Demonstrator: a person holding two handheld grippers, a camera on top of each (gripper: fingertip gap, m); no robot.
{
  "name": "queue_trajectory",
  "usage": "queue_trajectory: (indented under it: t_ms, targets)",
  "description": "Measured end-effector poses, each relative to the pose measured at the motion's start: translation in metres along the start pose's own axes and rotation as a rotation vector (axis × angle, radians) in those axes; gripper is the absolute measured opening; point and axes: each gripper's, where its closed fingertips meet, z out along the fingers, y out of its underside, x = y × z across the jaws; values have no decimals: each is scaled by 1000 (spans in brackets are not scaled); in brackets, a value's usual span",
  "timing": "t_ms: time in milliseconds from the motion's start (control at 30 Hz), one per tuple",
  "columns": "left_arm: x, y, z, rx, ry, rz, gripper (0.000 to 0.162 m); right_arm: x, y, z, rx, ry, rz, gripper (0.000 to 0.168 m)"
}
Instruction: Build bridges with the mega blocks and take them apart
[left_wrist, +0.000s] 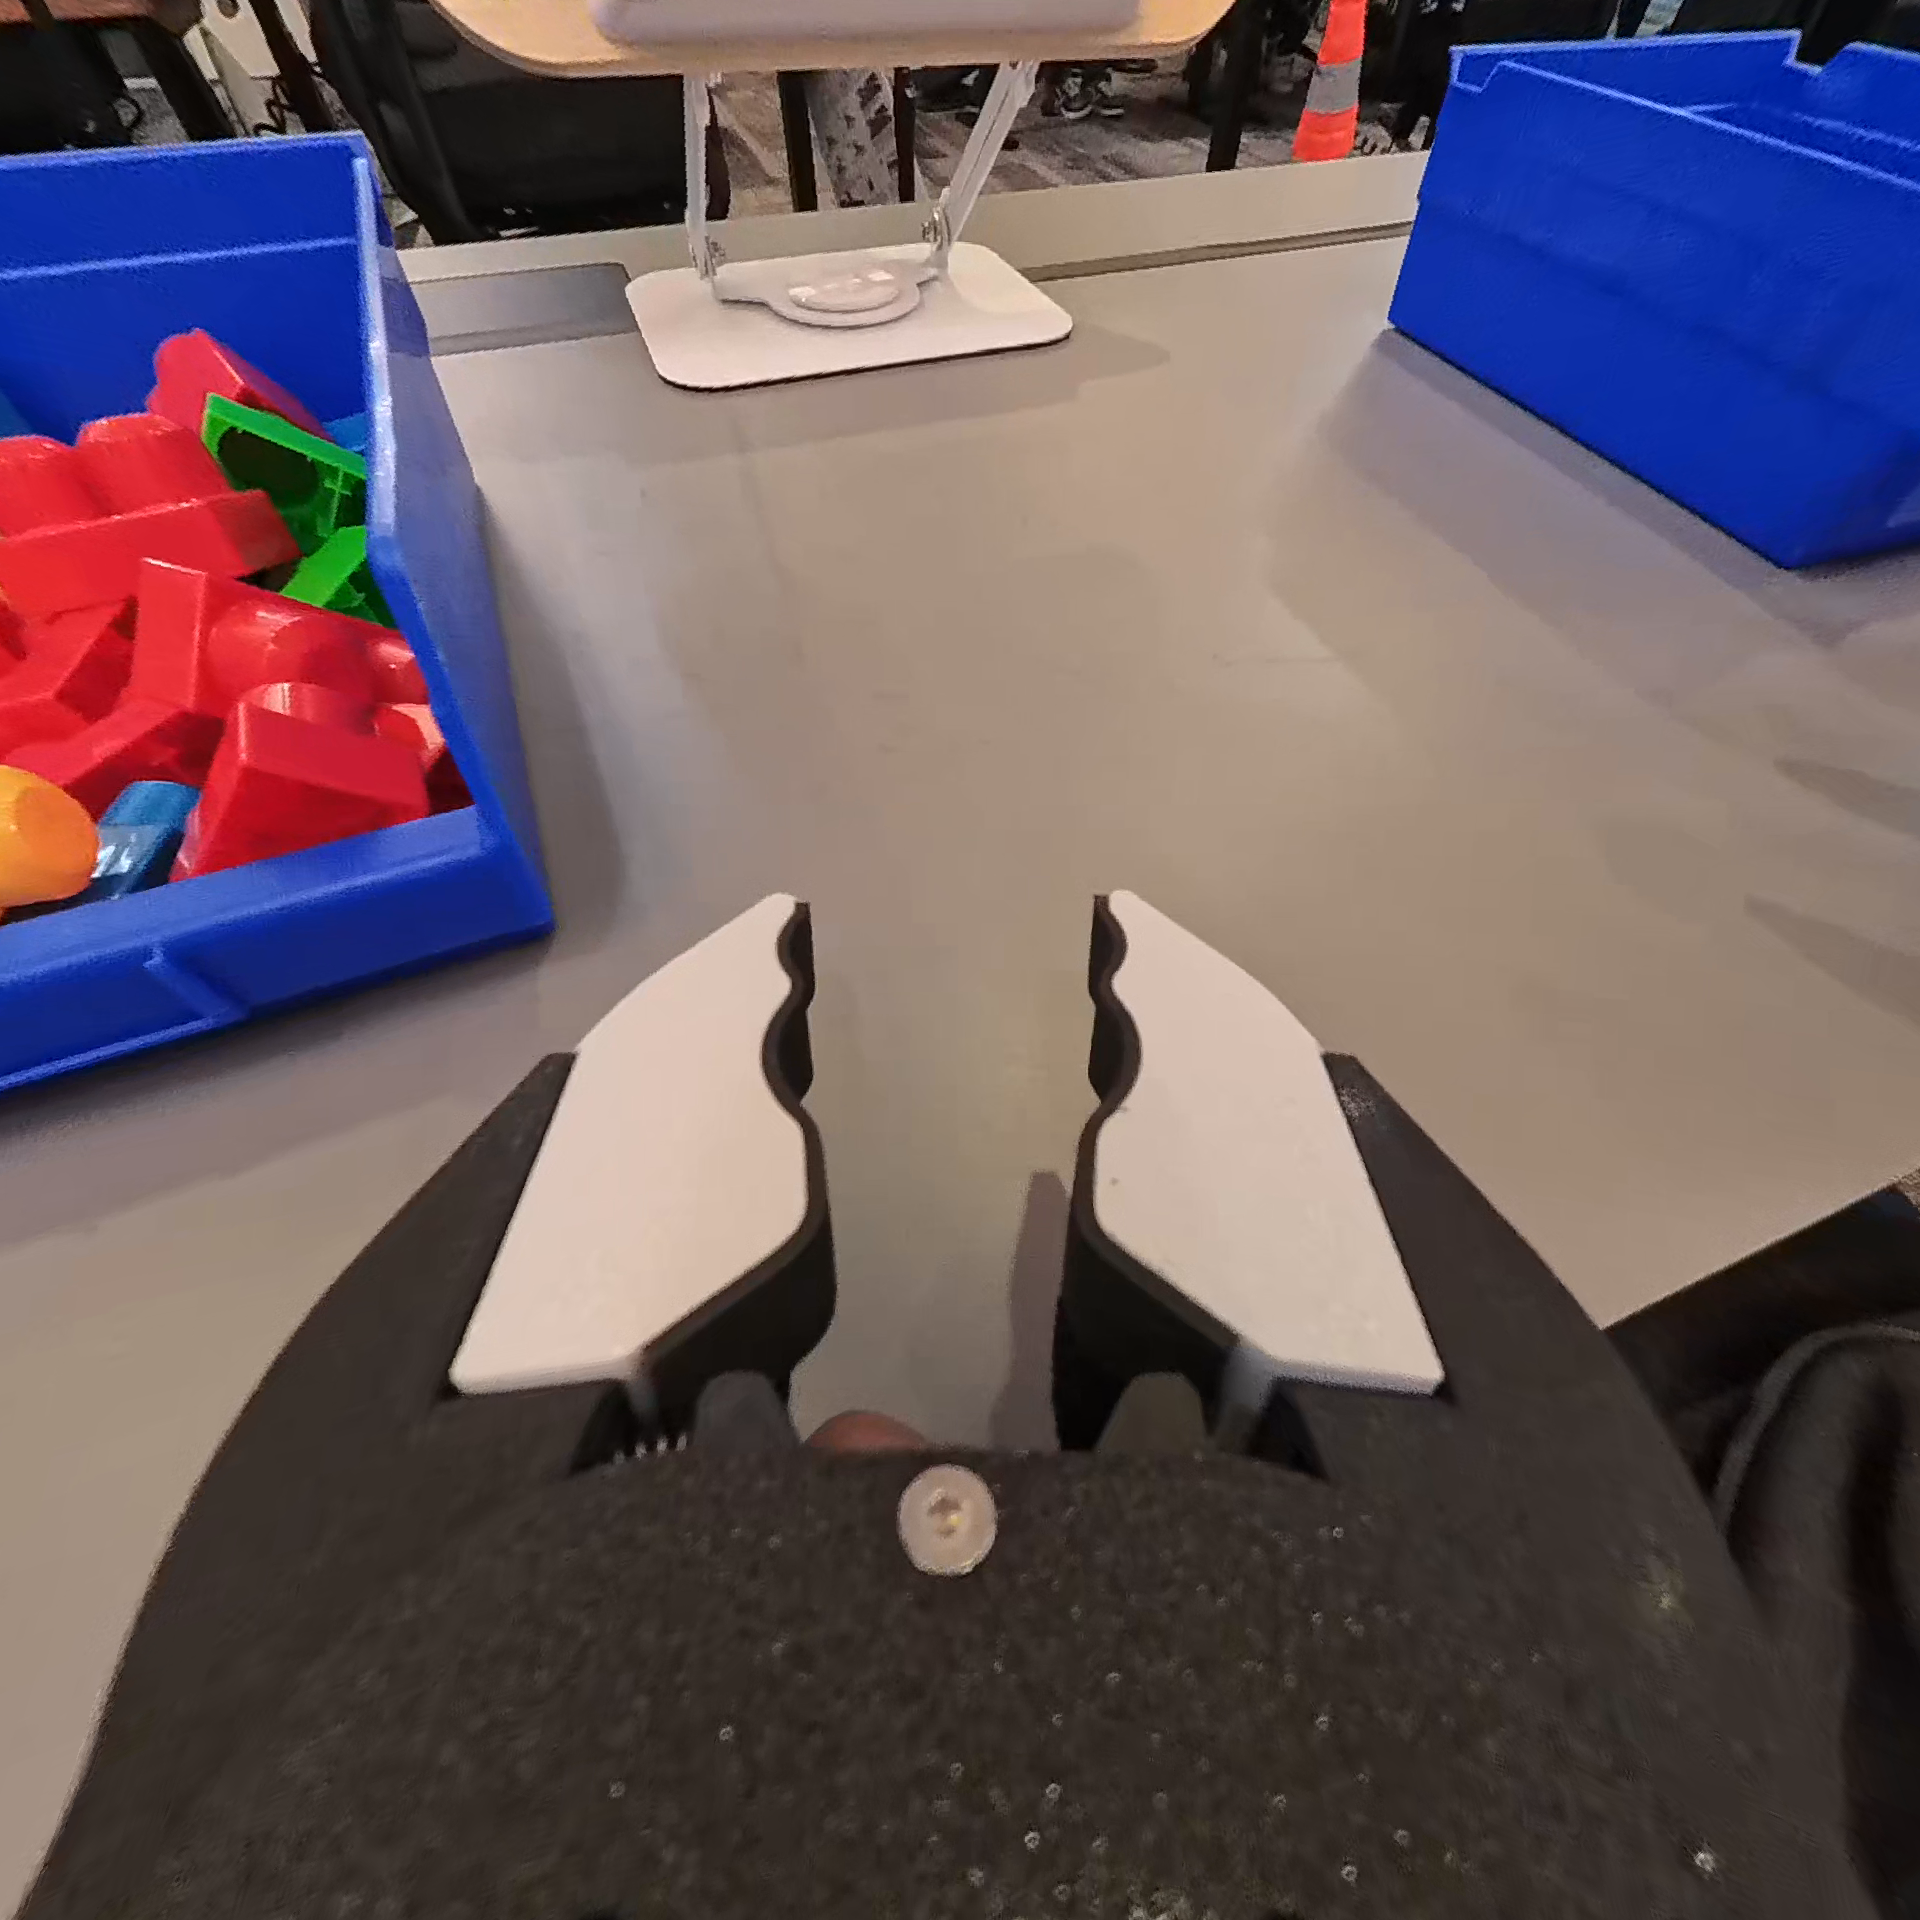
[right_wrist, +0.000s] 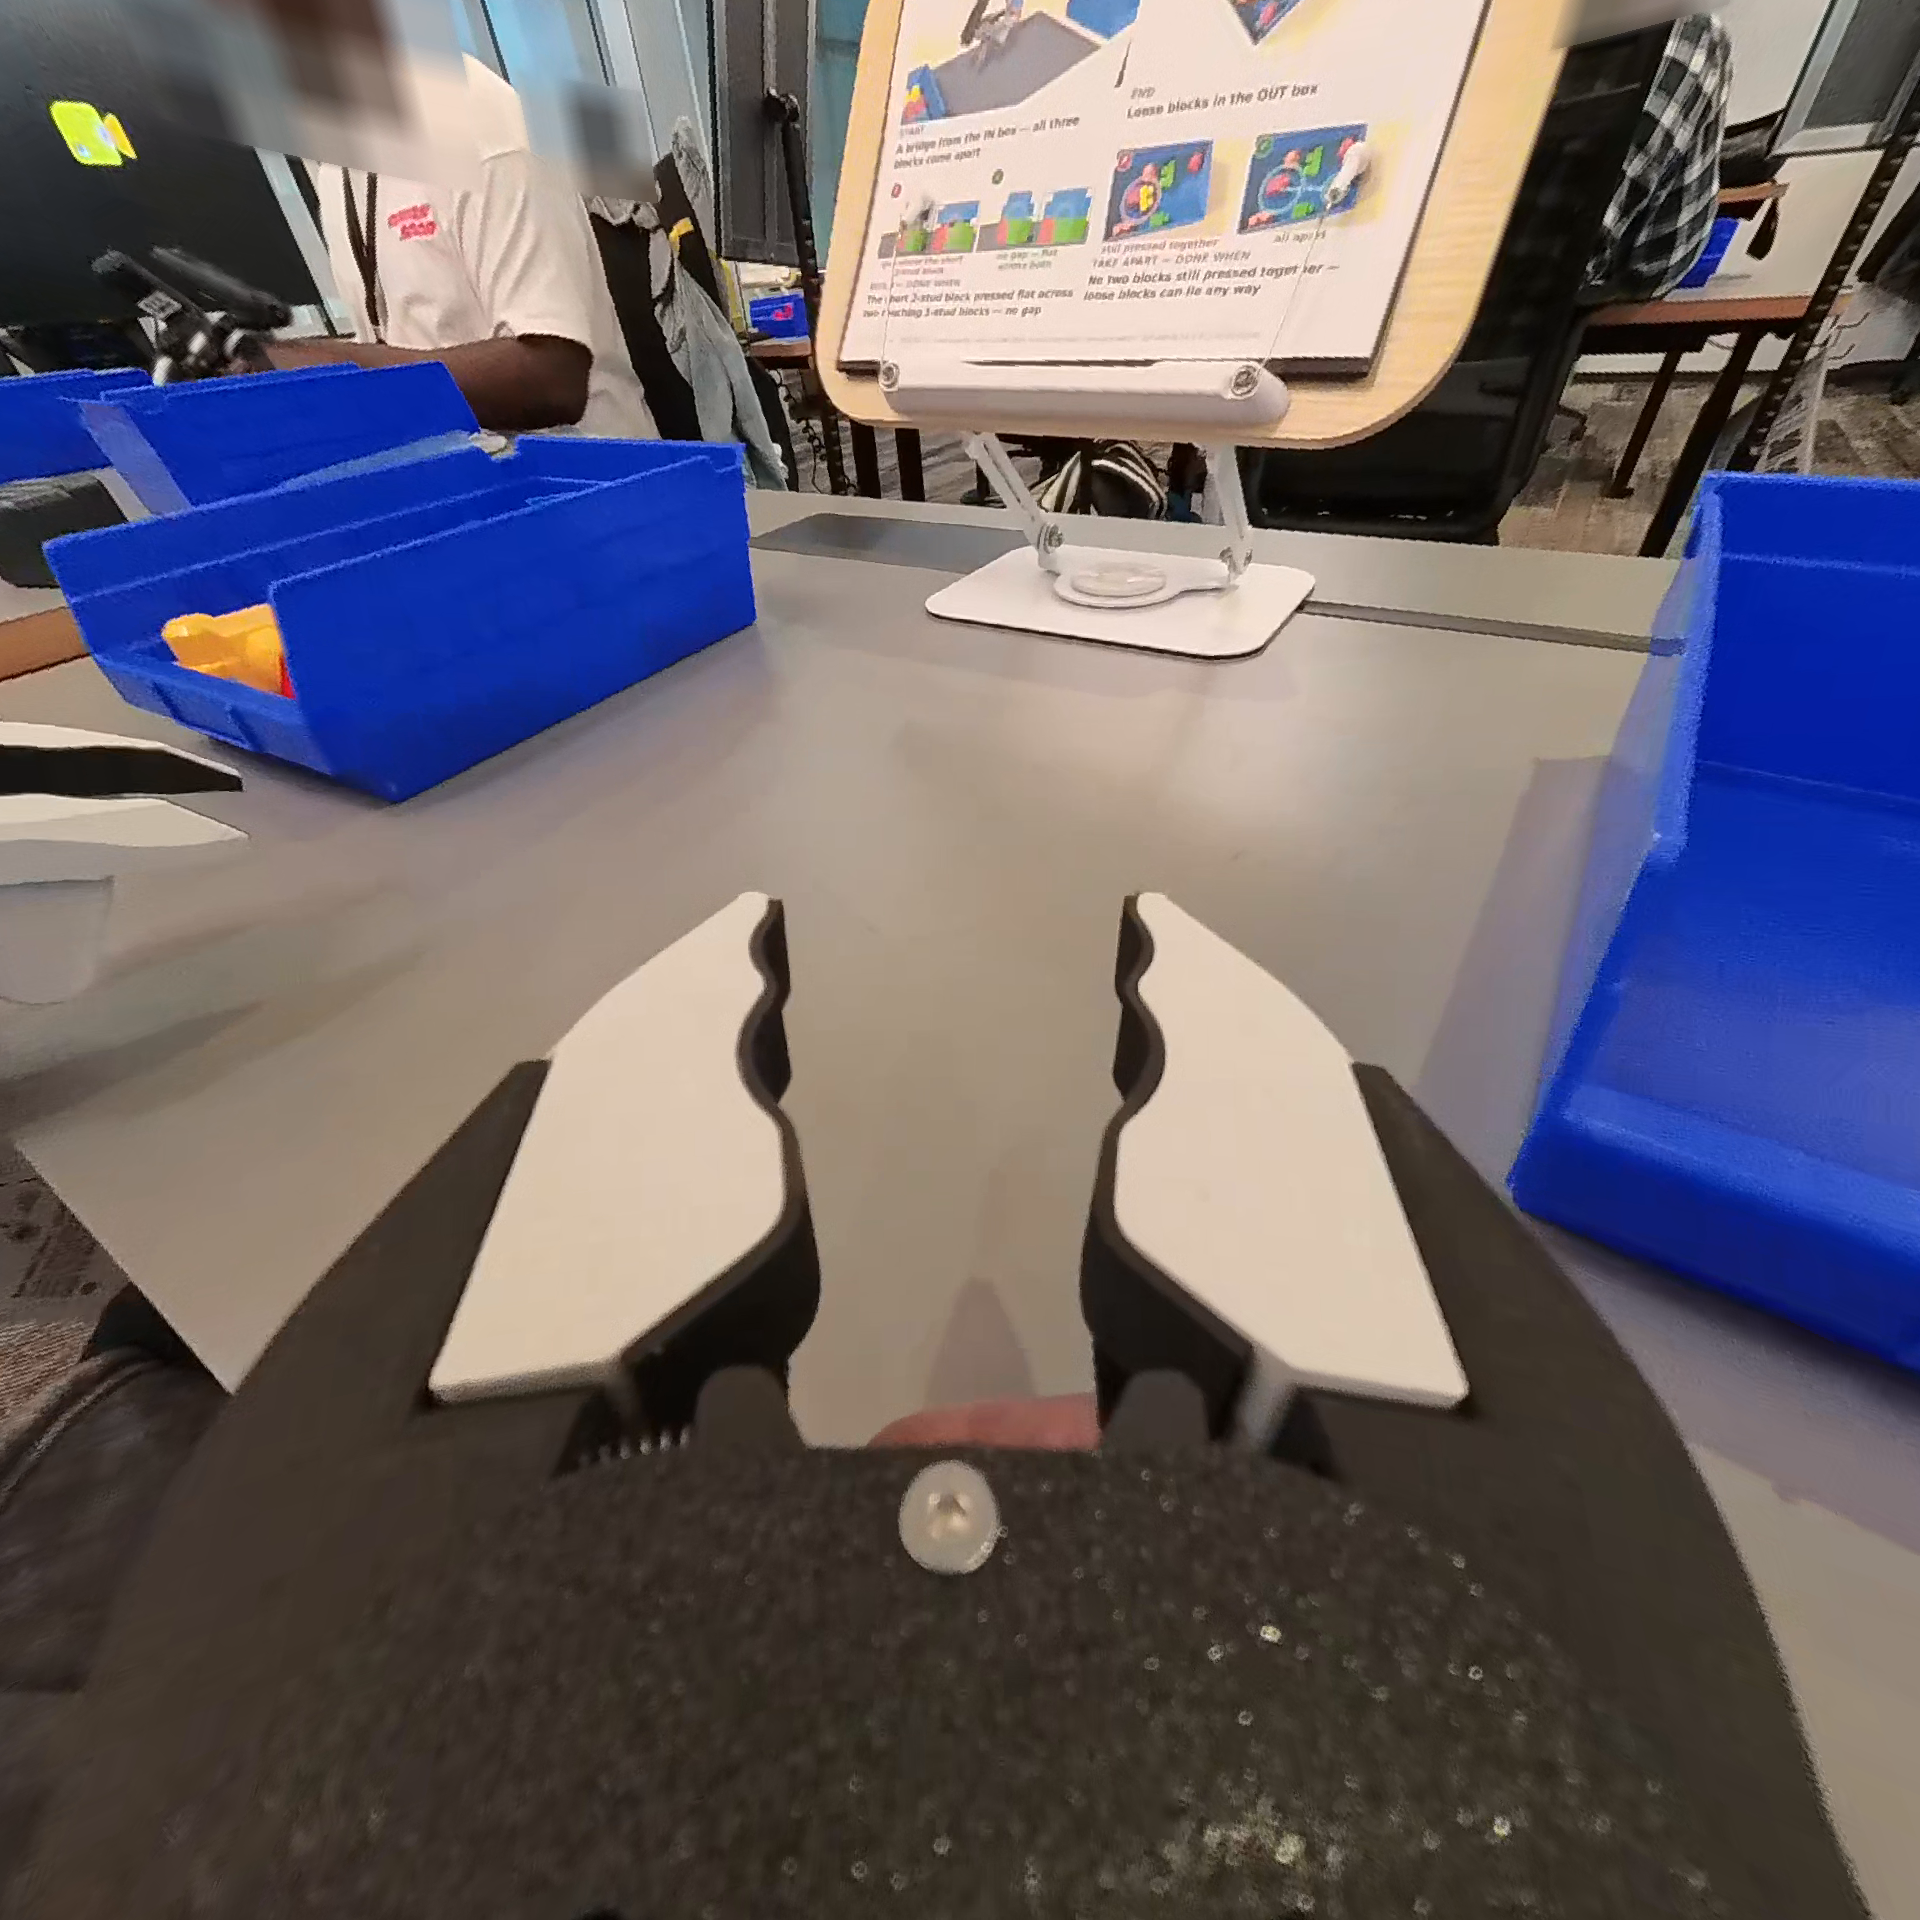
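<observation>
— Both grippers, what are they doing?
— Left gripper (left_wrist: 948, 914) and right gripper (right_wrist: 951, 914) hover over the grey table (left_wrist: 1039, 675), jaws wide, empty.
— Blocks?
— Red, green and orange mega blocks (left_wrist: 208, 644) fill the blue bin (left_wrist: 436, 582) at nine o'clock. Another blue bin (left_wrist: 1662, 343) sits at two o'clock.
— Writing?
— An instruction sheet (right_wrist: 1122, 177) with pictures and text stands at twelve o'clock.

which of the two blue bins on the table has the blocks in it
The left bin, beside the left tongs: it holds a heap of red, green, blue and orange blocks. The right bin shows only bare blue walls and floor.
</observation>
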Motion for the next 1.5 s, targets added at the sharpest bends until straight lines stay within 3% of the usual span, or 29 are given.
queue_trajectory:
  t_ms: [400, 533, 667, 767, 900, 1033, 1233, 1267, 1300, 1500]
  targets:
    - [0, 6, 4, -38, 32, -18, 50, 3, 4, 3, -23, -1, 29, 57]
    - [-7, 3, -13, -113, 97, 2, 54, 3, 4, 3, -28, -7, 39, 55]
    - [-73, -18, -42, -257, 39, 307, 52, 3, 5, 4, -36, -17, 50, 54]
    - [-129, -32, -50, -453, 35, 571, 54, 2, 7, 6, -52, -26, 53, 54]
    - [-175, -46, -30, -604, 167, 760, 56, 1, 10, 8, -73, -35, 55, 54]
    - [-208, -36, -6, -785, 263, 890, 58, 3, 9, 7, -62, -35, 72, 54]
    - [-223, -1, 15, -956, 388, 926, 57, 6, 8, 2, -47, -31, 119, 53]
    - [-225, 4, 17, -973, 399, 937, 55, 7, 8, 2, -47, -31, 127, 53]
    - [-228, 8, 19, -985, 405, 961, 42, 8, 8, 2, -47, -30, 134, 53]
    - [-217, -20, 21, -923, 341, 850, 39, 5, 12, 5, -77, -47, 135, 51]
